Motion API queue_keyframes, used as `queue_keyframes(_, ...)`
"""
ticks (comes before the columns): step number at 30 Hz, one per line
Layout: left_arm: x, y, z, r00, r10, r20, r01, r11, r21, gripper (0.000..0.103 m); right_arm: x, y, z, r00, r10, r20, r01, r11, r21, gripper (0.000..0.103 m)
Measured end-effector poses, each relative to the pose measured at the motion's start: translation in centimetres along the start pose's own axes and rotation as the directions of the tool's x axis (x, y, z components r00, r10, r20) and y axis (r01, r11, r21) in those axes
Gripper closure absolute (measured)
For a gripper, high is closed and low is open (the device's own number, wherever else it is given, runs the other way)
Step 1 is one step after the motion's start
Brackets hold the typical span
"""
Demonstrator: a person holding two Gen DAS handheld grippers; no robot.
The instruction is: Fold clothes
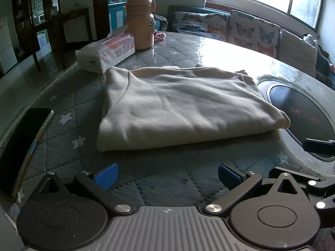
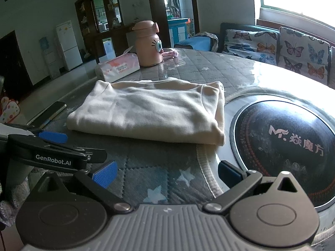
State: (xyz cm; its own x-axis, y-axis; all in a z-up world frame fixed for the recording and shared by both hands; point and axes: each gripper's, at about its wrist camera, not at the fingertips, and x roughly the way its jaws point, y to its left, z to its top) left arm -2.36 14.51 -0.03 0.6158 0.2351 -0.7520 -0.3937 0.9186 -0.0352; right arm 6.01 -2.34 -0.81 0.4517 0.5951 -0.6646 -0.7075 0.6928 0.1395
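A cream garment (image 1: 180,106) lies folded into a flat rectangle on the quilted star-pattern table cover (image 1: 69,113). In the right wrist view the same garment (image 2: 152,110) sits left of a black round hotplate. My left gripper (image 1: 167,176) hovers just in front of its near edge, open, with nothing between the blue pads. My right gripper (image 2: 166,173) is also open and empty, in front of the garment's near right corner. The left gripper (image 2: 53,137) shows at the left of the right wrist view.
A black phone (image 1: 23,146) lies at the table's left edge. A tissue pack (image 1: 106,53) and a pink bottle (image 1: 140,23) stand behind the garment. The round hotplate (image 2: 286,148) is set into the table at right. A sofa with butterfly cushions (image 1: 249,29) runs behind.
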Motion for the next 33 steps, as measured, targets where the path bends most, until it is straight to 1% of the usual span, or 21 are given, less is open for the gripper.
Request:
queue_keyframes(15, 0.12, -0.03, 0.03, 1.0, -0.001, 0.004, 0.001, 1.0, -0.004, 0.0, -0.01, -0.27, -0.18, 1.0, -0.001, 0.0, 0.001, 1.0, 0.014, 0.0)
queue_keyframes(25, -0.32, 0.14, 0.07, 0.999, -0.031, 0.026, 0.031, 0.999, -0.008, 0.0, -0.05, -0.28, -0.17, 1.0, 0.001, 0.005, -0.001, 1.0, 0.017, 0.0)
queue_keyframes(26, -0.27, 0.17, 0.09, 0.999, -0.043, 0.019, 0.043, 0.999, -0.011, 0.0, -0.07, -0.27, -0.17, 1.0, 0.001, 0.005, -0.001, 1.0, 0.017, 0.0)
queue_keyframes(29, -0.06, 0.15, 0.07, 0.999, -0.049, 0.003, 0.049, 0.999, -0.017, 0.0, -0.09, -0.24, -0.15, 1.0, 0.003, 0.007, -0.003, 1.0, 0.016, 0.0)
queue_keyframes(33, -0.03, 0.14, -0.02, 0.999, -0.038, -0.001, 0.038, 0.999, -0.012, 0.0, -0.14, -0.23, -0.16, 1.0, 0.004, 0.007, -0.004, 1.0, 0.016, 0.0)
